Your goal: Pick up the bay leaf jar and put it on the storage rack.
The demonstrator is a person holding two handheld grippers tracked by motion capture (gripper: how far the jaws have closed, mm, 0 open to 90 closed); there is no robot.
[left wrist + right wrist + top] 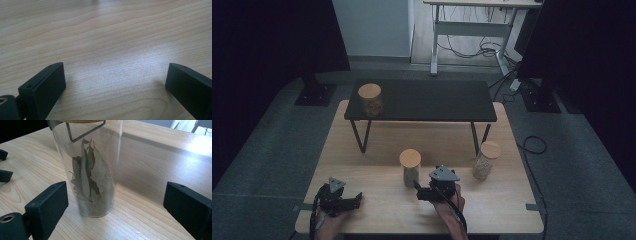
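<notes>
A clear glass jar (410, 167) with a wooden lid stands upright on the wooden table (377, 195), near the front middle. Dried bay leaves fill its lower part (93, 175). My right gripper (418, 192) sits just in front of the jar, jaws wide; in the right gripper view (115, 188) the jar stands between the two pads, nearer the left one, and touches neither. My left gripper (357, 200) rests at the front left, open over bare wood (115, 72) with nothing between its fingers.
A low black bench (419, 100) spans the back of the table and carries a second wooden-lidded jar (370, 99) at its left end. A third jar (486, 160) with pale contents stands right of my right gripper. The left gripper's jaw tips (3, 165) show far left.
</notes>
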